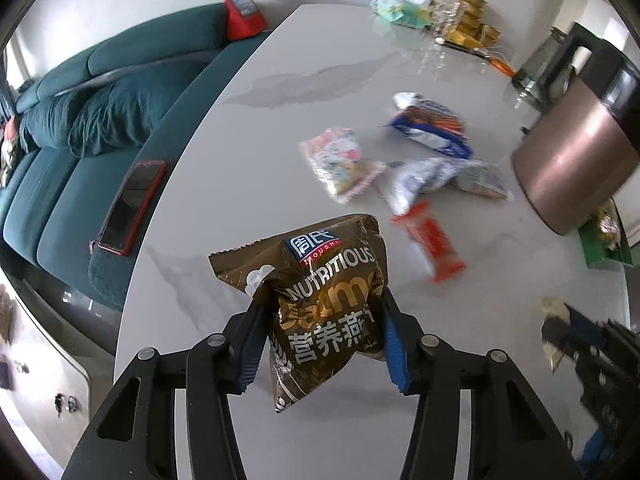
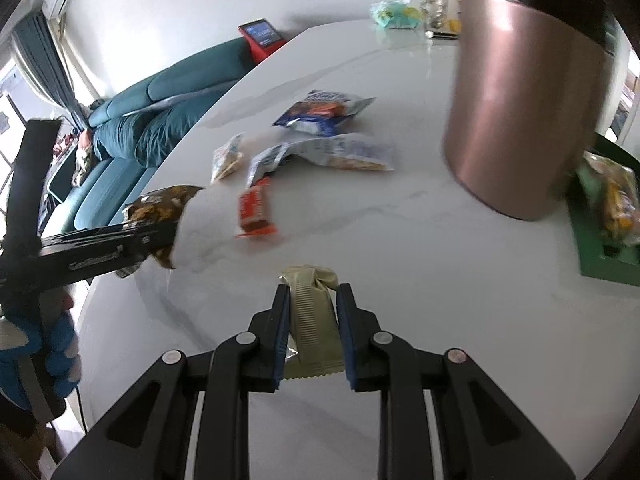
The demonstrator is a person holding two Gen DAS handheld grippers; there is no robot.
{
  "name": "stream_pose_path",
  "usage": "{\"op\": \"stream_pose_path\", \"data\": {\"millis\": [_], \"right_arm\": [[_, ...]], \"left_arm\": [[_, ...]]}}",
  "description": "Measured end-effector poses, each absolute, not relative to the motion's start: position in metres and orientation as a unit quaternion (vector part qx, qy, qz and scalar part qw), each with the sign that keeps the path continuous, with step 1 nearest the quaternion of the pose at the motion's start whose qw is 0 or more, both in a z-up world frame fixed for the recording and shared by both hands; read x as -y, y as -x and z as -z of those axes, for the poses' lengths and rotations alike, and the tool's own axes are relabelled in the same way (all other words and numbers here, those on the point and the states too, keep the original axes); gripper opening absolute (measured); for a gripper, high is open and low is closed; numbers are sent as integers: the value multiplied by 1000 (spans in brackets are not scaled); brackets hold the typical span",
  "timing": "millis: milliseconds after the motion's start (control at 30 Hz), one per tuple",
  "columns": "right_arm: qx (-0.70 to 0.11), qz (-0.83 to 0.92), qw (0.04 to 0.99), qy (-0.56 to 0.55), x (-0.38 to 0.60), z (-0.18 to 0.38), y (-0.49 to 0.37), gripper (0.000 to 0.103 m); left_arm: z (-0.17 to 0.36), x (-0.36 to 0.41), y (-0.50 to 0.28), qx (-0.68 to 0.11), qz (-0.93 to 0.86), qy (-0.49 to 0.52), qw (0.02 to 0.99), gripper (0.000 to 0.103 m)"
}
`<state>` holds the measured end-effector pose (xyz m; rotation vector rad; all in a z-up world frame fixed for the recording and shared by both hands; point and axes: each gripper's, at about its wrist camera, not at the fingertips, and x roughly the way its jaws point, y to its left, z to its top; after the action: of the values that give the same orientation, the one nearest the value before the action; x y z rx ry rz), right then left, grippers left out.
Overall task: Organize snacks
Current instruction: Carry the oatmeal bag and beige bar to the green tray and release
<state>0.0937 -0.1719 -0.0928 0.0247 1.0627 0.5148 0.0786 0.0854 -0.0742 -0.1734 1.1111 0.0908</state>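
On the far left, off the table, sits a green sofa [image 1: 80, 120] with a phone [image 1: 132, 206] lying on its arm, close to the table's edge. We leave both alone.

Next comes our left claw [image 1: 320, 336]. It is closed part way, and its two blue pads squeeze a brown oatmeal bag [image 1: 320, 304]. The bag hangs in the air above the white table [image 1: 240, 160]. It is puffy and shiny, and the pads only pinch its middle, so we think it could slip out or swing if we move fast.

In the middle of the table lie the snacks we have not picked up: a pink packet [image 1: 340, 164], a blue bag [image 1: 432, 128], a white bag [image 1: 432, 178] and a red bar [image 1: 432, 240].

Then comes our right claw [image 2: 314, 320]. It is shut tight on a thin pale snack bar [image 2: 312, 316], held off the table. A hard squeeze could crush the bar inside.

On the right stands a tall pink-brown jug [image 2: 528, 112]. Behind it is a green tray [image 2: 600, 256] with snacks already in it. We guess our two snacks go there. The jug stands in the way, so a claw or a swinging bag could bump it and knock it over.
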Motion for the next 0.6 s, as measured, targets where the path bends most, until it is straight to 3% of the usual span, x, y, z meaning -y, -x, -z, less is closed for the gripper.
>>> {"op": "stream_pose_path", "data": {"millis": [300, 600], "right_arm": [[-487, -201, 849, -35, 290, 79, -91, 0], [-453, -143, 879, -44, 435, 54, -127, 0]], "left_arm": [[35, 15, -52, -513, 24, 53, 856, 46], [1, 173, -73, -497, 116, 31, 860, 46]]}}
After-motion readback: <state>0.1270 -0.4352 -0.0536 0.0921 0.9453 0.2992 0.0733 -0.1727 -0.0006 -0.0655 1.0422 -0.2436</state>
